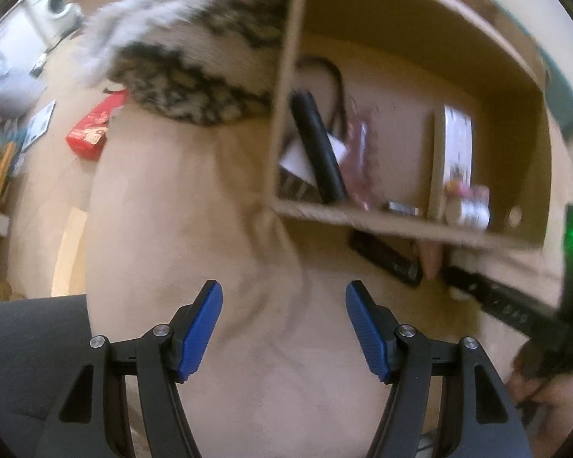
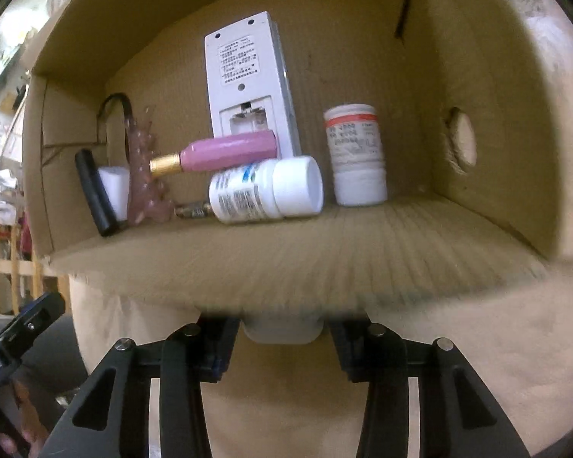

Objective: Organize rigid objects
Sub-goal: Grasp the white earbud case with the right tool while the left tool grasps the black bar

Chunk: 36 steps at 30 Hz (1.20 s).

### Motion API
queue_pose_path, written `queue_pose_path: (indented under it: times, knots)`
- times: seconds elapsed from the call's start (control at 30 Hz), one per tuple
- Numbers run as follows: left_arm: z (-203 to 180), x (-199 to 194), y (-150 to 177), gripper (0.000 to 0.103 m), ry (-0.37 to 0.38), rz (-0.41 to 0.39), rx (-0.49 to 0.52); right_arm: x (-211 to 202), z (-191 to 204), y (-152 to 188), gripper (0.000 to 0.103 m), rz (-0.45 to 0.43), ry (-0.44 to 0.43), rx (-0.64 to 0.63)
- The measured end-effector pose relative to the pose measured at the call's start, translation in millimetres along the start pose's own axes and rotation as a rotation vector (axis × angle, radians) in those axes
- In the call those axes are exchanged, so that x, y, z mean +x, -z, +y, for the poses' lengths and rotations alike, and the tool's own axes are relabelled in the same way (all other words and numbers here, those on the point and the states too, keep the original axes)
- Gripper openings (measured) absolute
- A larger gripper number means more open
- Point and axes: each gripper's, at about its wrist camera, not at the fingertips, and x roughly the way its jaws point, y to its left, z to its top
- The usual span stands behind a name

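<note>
An open cardboard box [image 2: 324, 252] lies on its side on a beige cloth. Inside it a white remote [image 2: 248, 87] stands upright, with a pink tube [image 2: 229, 150], a lying white bottle [image 2: 267, 187], an orange-banded white bottle [image 2: 357, 152], a black cylinder [image 2: 95, 194] and a pink spiky piece [image 2: 145, 183]. My right gripper [image 2: 282, 324] sits just below the box's front flap. Its jaws are against the sides of a white rounded object [image 2: 282, 334], whose top is hidden by the flap. My left gripper [image 1: 283, 290] stands open over bare cloth [image 1: 210, 191], left of the box [image 1: 401, 225].
A black remote [image 1: 386, 257] lies in front of the box beside a pinkish piece [image 1: 429, 259]. A furry patterned blanket [image 1: 195, 65] covers the cloth's far end. On the floor to the left are a red packet [image 1: 91, 129] and papers. A hand [image 1: 534, 374] holds the right gripper.
</note>
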Motion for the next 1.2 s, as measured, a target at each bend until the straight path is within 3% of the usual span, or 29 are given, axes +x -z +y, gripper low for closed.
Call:
queue_pose_path:
  times: [0.1, 0.2, 0.23, 0.43, 0.53, 0.7, 0.77, 0.8, 0.83, 1.0, 1.2]
  knots:
    - [-24, 12, 3, 0.066, 0.000, 0.026, 0.109, -9, -10, 12, 0.045, 0.000, 0.041, 0.041]
    - [-59, 24, 8, 0.093, 0.035, 0.054, 0.273, -16, -20, 18, 0.045, -0.008, 0.048, 0.083]
    - [-66, 27, 9, 0.097, 0.039, 0.055, 0.301, -16, -24, 20, 0.045, -0.007, 0.046, 0.097]
    - [-100, 55, -1, 0.098, 0.014, 0.073, 0.432, -12, -29, 22, 0.046, -0.001, 0.027, 0.128]
    - [-105, 67, -11, 0.098, -0.010, 0.070, 0.438, -13, -28, 23, 0.046, -0.002, 0.021, 0.128]
    - [-112, 78, -26, 0.097, 0.020, 0.066, 0.434, -17, -40, 23, 0.046, 0.000, 0.013, 0.138]
    - [-113, 85, -28, 0.092, 0.028, 0.094, 0.429, -16, -46, 20, 0.046, 0.001, 0.015, 0.138]
    - [-112, 86, -28, 0.082, 0.018, 0.093, 0.428, -15, -46, 20, 0.046, 0.001, 0.014, 0.138]
    - [-111, 86, -29, 0.080, 0.008, 0.089, 0.426, -15, -47, 19, 0.046, 0.001, 0.013, 0.137]
    - [-104, 83, -29, 0.079, 0.002, 0.090, 0.391, -22, -52, 9, 0.046, 0.001, 0.014, 0.131]
    - [-88, 73, -7, 0.079, -0.020, 0.110, 0.356, -27, -44, 4, 0.046, -0.001, 0.020, 0.121]
